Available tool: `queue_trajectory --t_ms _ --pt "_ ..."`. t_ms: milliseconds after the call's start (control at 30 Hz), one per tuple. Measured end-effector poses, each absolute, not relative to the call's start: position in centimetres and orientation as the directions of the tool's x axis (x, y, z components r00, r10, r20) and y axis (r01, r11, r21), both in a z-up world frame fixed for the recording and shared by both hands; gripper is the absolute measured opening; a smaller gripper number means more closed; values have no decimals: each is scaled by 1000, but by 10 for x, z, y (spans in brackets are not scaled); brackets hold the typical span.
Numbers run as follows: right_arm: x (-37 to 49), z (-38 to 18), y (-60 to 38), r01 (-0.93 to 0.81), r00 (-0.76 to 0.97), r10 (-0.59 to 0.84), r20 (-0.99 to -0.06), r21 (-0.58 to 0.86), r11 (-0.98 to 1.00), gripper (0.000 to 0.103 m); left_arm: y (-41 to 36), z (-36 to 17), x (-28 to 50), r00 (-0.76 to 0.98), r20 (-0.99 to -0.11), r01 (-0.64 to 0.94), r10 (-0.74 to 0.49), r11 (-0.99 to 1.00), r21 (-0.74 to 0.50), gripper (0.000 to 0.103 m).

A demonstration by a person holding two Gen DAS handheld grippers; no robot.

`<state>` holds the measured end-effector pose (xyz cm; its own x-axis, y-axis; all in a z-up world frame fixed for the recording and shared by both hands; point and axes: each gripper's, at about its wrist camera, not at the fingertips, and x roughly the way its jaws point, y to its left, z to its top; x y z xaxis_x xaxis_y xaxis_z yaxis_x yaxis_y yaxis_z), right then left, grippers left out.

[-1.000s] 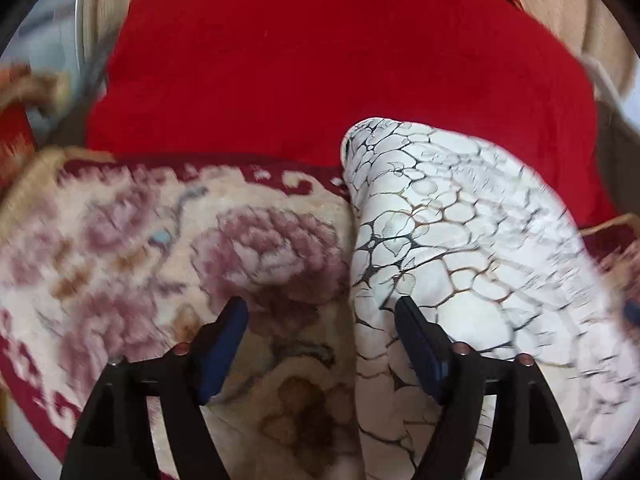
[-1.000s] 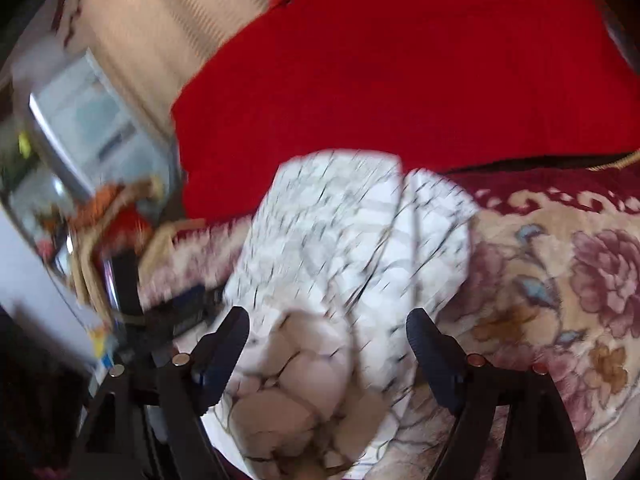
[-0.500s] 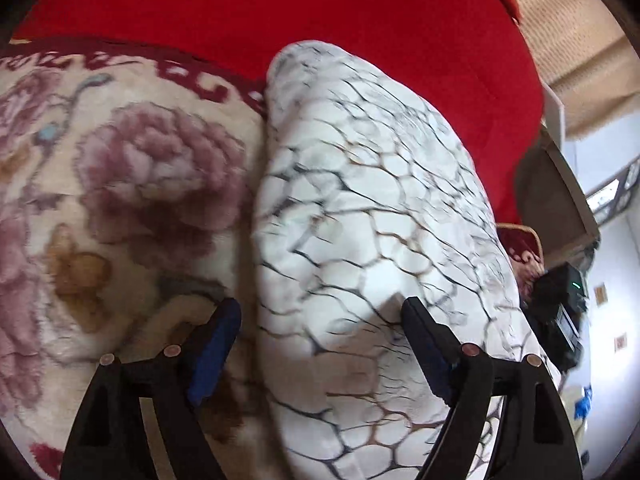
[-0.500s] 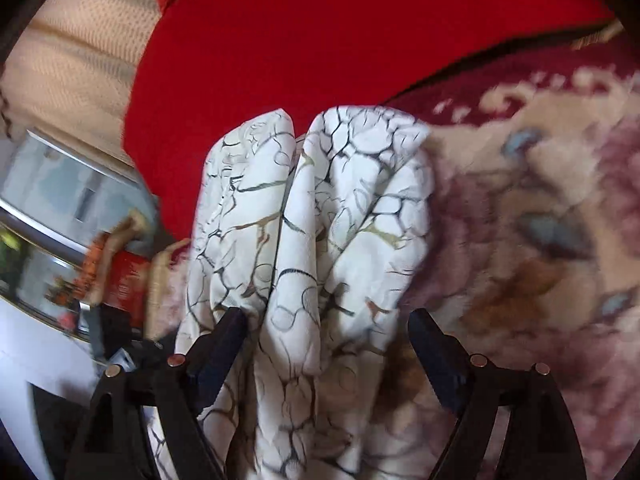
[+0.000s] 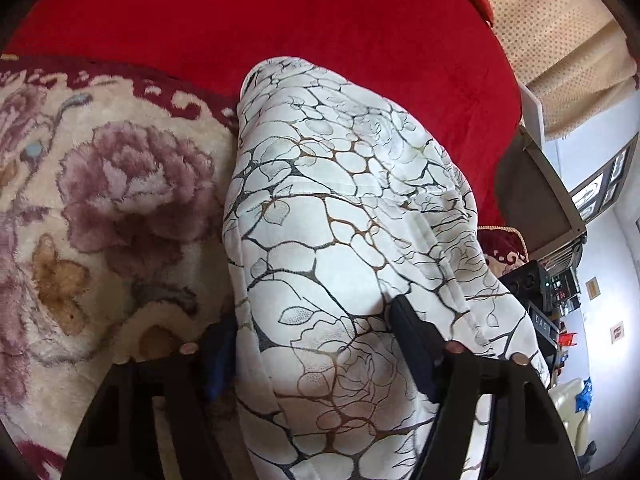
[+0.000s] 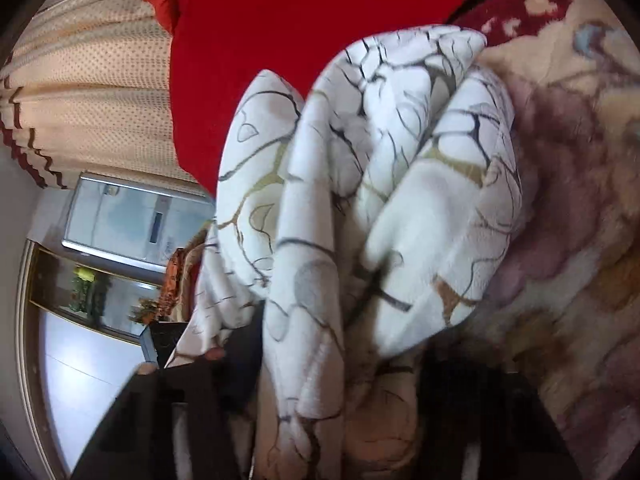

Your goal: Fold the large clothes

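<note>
A white garment (image 5: pixel 340 200) printed with dark and tan vein lines lies bunched on a floral blanket (image 5: pixel 120 200) in front of a red cover (image 5: pixel 280 20). My left gripper (image 5: pixel 312 344) straddles its near end, jaws closing, with the cloth filling the gap and both pads against it. In the right wrist view the same garment (image 6: pixel 400 160) stands in thick upright folds. My right gripper (image 6: pixel 340 360) is closing on the lower part of the bundle, and the cloth bulges over both blurred fingers.
The red cover (image 6: pixel 300 20) rises behind the blanket (image 6: pixel 580 200). Beige dotted curtains (image 5: pixel 560 40) (image 6: pixel 88 80) hang beyond it. A dark shelf with electronics (image 5: pixel 552 292) stands past the bed's edge on one side. On the other side is a glass-fronted unit (image 6: pixel 132 216).
Both grippers dropped onto the garment and narrowed their jaws around it. The right view rolled, and the cloth now fills the gap between its fingers.
</note>
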<state>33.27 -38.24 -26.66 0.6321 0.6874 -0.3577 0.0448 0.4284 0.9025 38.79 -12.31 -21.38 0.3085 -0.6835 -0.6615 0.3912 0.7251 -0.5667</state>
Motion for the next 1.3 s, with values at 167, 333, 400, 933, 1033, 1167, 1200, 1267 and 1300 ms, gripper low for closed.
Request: queue_trajectory --t_ms 167,333,400,933,1033,1167,1200,1267,1300 --pt "319 -249 -368 -11 641 698 -319 906 424 48 -117 -200 376 317 -665 425 -676 728 -538 67" --pt "308 -247 -342 -46 618 726 -300 909 414 48 -91 -187 350 349 -704 447 -618 771 -454 67" --pt "300 -253 -330 -44 607 738 -296 914 404 48 -89 -192 344 363 -738 436 -569 803 -405 67" --pt "235 -164 -322 42 753 401 -522 646 762 63 -110 -209 334 442 -791 421 -423 877 -233 76" --pt "234 -134 -291 -101 773 466 -431 642 760 63 -110 -211 332 449 -782 423 -432 874 -241 76" --pt "255 -128 -266 -85 776 455 -436 643 761 54 -107 -212 333 448 -775 418 -446 871 -260 76" --pt "266 -133 -259 -50 768 445 -460 650 759 52 -105 -212 334 446 -772 416 -452 869 -269 76" --pt "278 -152 -256 16 752 443 -489 685 728 48 -102 -213 336 438 -771 414 -463 865 -284 77" --pt "285 -171 -257 85 734 416 -537 680 728 36 -101 -213 337 433 -770 412 -468 863 -293 77"
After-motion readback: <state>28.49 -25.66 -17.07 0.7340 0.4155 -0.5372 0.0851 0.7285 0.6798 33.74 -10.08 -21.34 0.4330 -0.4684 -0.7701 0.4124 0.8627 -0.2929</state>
